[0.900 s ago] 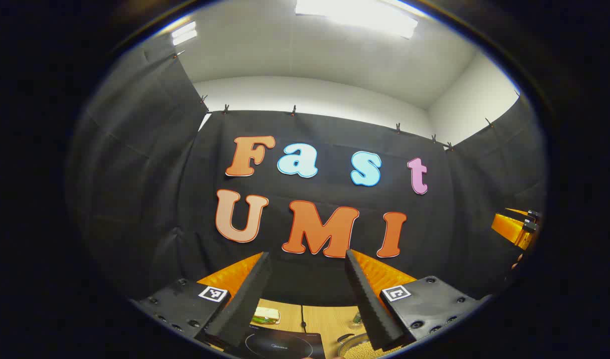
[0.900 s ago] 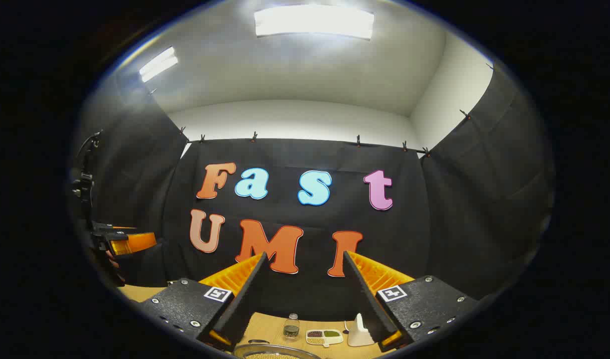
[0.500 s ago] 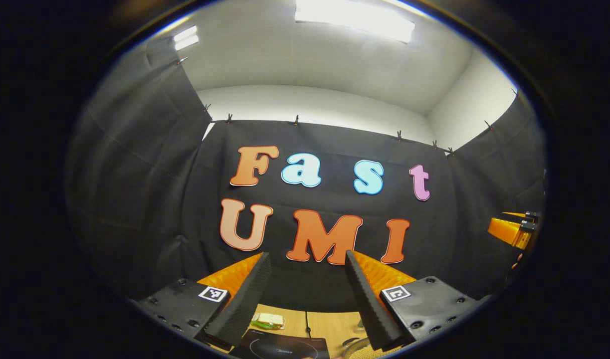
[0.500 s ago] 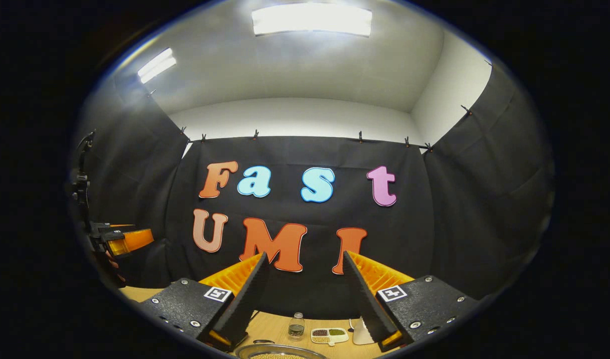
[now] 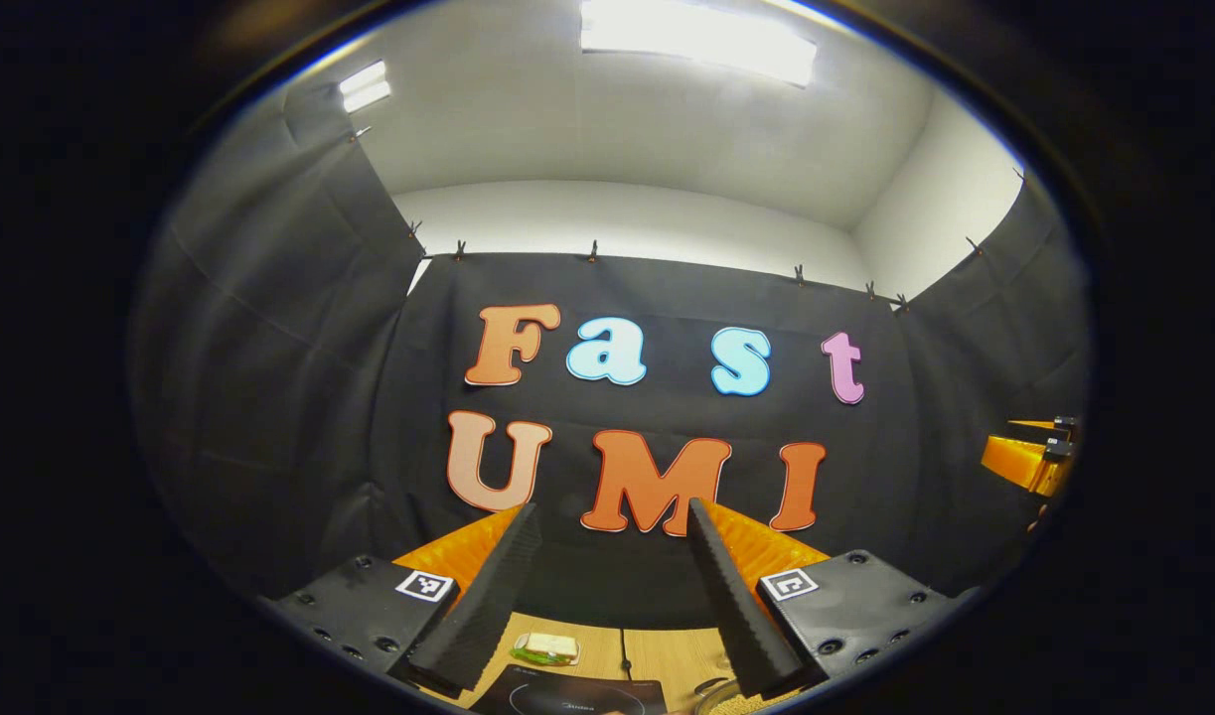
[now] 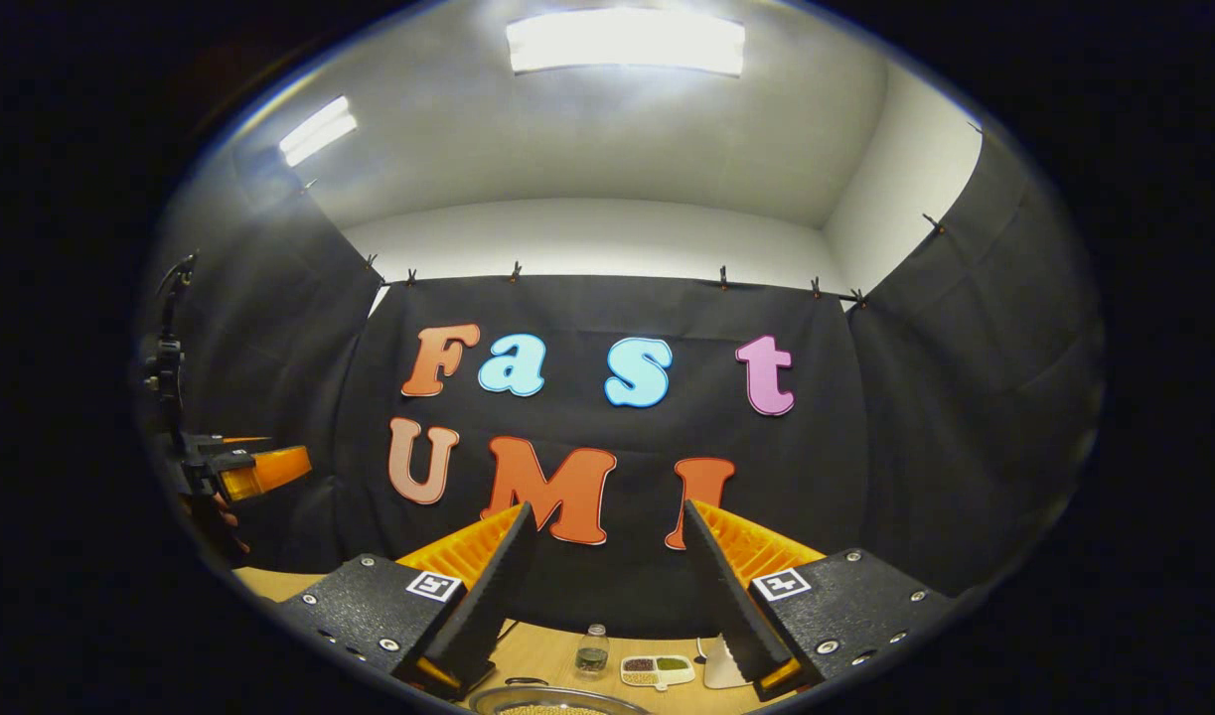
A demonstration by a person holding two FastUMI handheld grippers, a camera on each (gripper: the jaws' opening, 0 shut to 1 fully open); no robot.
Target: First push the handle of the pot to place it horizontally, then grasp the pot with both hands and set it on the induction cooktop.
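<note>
Black cloth hung round the booth on three sides under two ceiling lights (image 6: 625, 42), and a wooden table (image 6: 552, 650) ran along the foot of the far wall. Both tools were held high and level, well above the tabletop. The left gripper (image 5: 607, 606) stood wide apart with nothing between its fingers; the right gripper (image 6: 602, 606) was the same, spread and empty.

From the right gripper view, the pot (image 6: 552, 700) sat near, its rim just showing at the bottom edge with pale grains inside, and a dark loop at its far rim that might have been the handle, too small to be sure. The induction cooktop (image 5: 572, 695) lay to the pot's left, close beside it.

To my eye nothing had been touched yet. The handle push wanted one gripper lowered beside the handle, then a slow sideways nudge, low on the handle so the grain-filled pot would not slide or tip.

I counted one pot, one cooktop, one small glass jar (image 6: 592, 653), one divided dish (image 6: 655, 668), one white object (image 6: 721, 667) behind the right finger, and one green-and-white packet (image 5: 545, 648).
</note>
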